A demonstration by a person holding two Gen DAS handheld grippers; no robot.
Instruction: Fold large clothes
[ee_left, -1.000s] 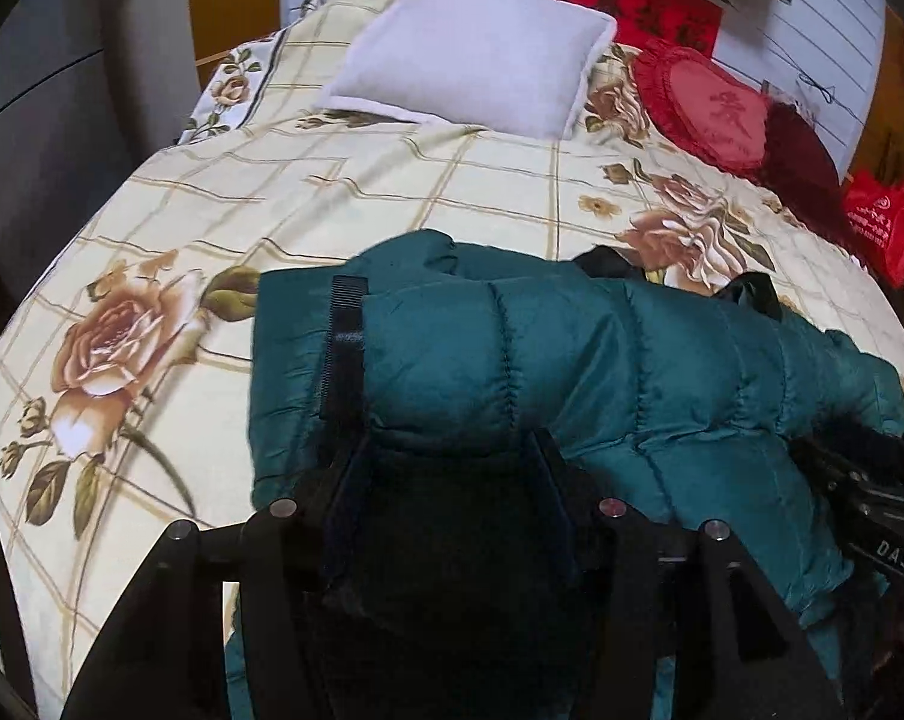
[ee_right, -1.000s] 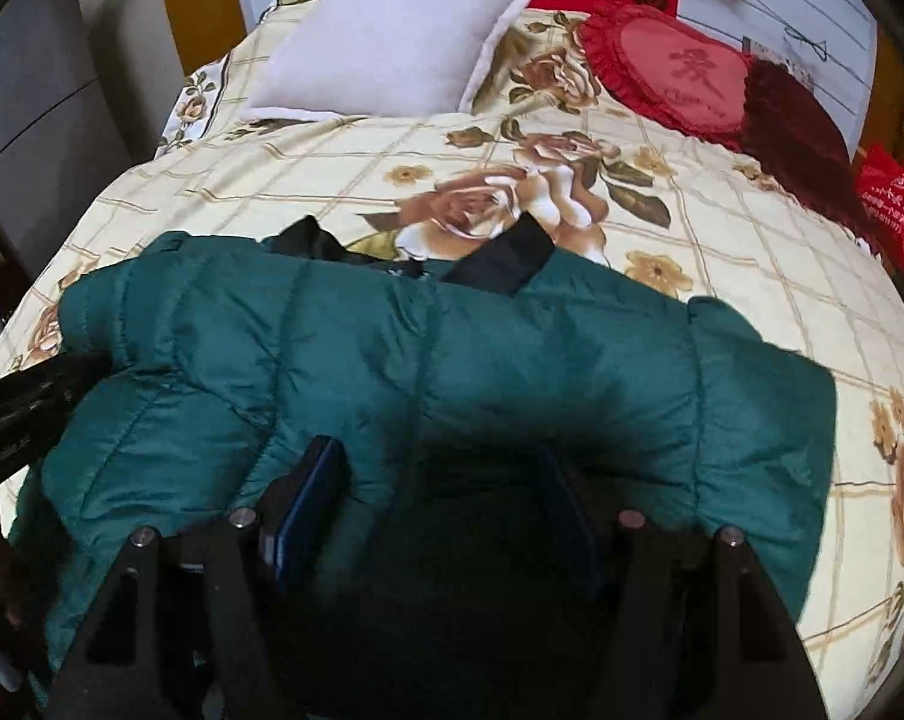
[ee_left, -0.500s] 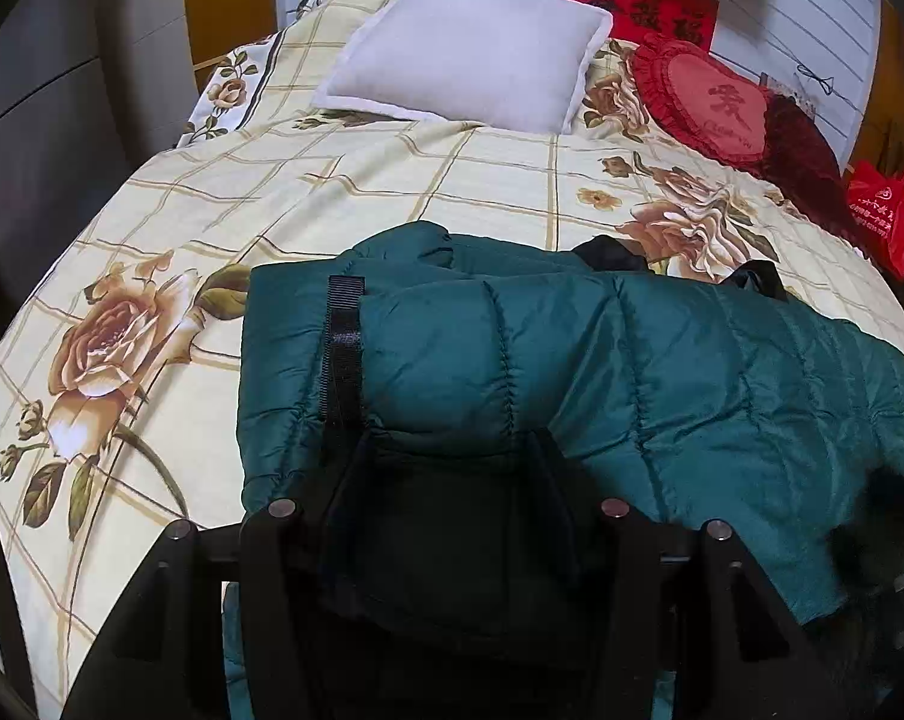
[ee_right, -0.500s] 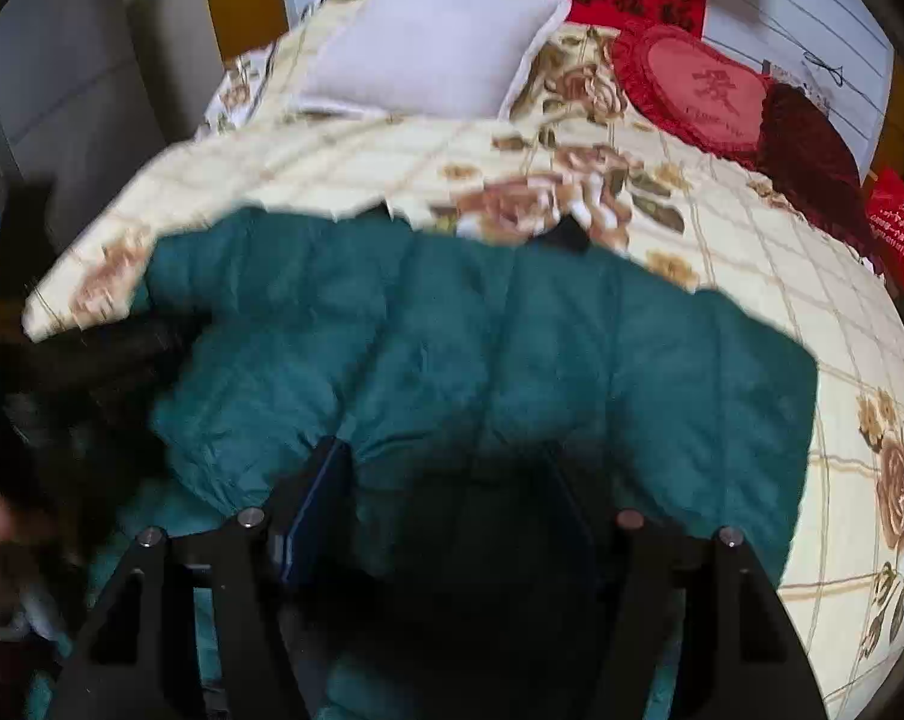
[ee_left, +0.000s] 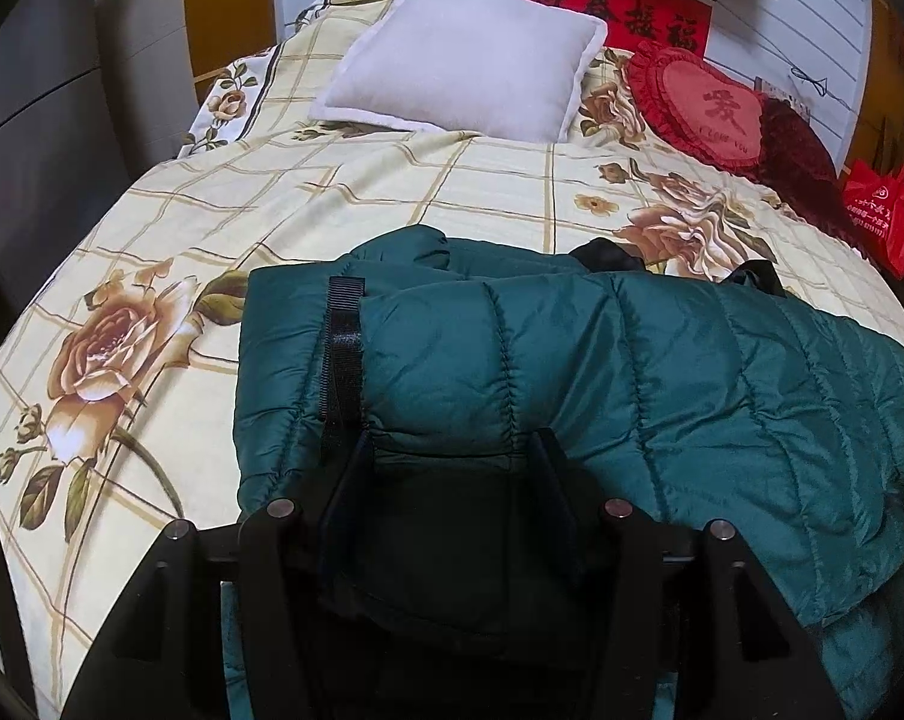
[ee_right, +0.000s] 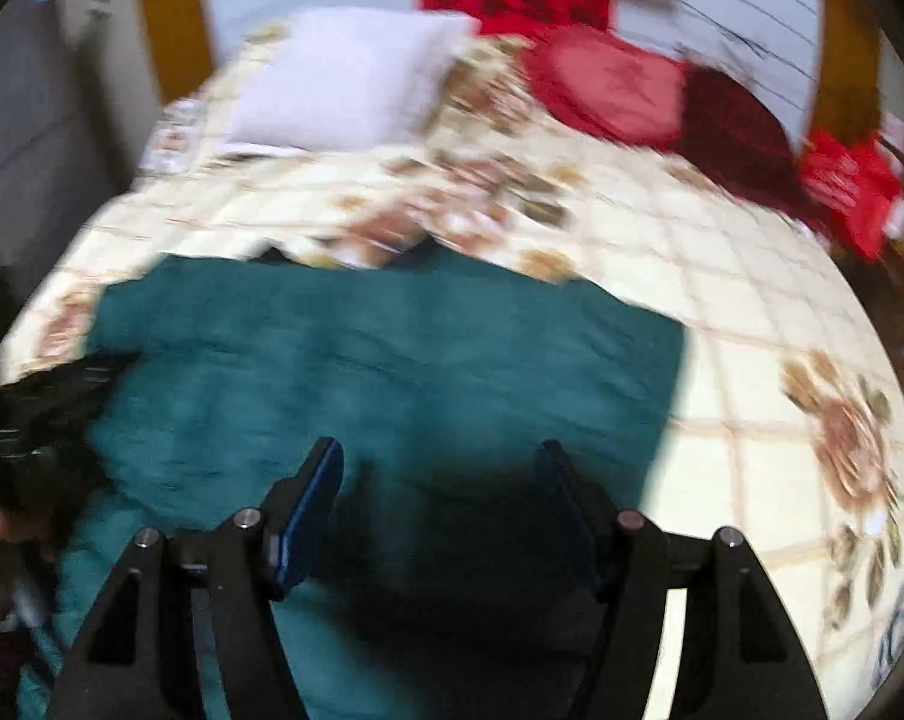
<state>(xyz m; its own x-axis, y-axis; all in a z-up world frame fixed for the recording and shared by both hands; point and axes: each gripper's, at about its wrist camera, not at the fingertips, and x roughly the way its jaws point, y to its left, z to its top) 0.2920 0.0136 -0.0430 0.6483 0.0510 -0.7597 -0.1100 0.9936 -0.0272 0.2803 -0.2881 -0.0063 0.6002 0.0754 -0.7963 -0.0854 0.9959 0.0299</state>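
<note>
A dark green quilted puffer jacket (ee_left: 601, 372) lies folded across the near part of the bed; in the blurred right wrist view it fills the lower left (ee_right: 392, 360). My left gripper (ee_left: 449, 450) has its fingers spread around a padded fold at the jacket's near edge, with a black strap (ee_left: 342, 348) just to its left. My right gripper (ee_right: 443, 462) is open and empty, hovering above the jacket's near right part.
The bed has a cream floral sheet (ee_left: 272, 198). A white pillow (ee_left: 469, 84), a red heart cushion (ee_left: 709, 108) and a dark red cushion (ee_left: 793, 150) lie at the head. A red bag (ee_left: 883, 216) stands at the right. A grey cabinet (ee_left: 38, 120) stands left.
My right gripper has let go of the jacket and pulled up and to the right, blurring its view. The left gripper has stayed at the jacket's near edge.
</note>
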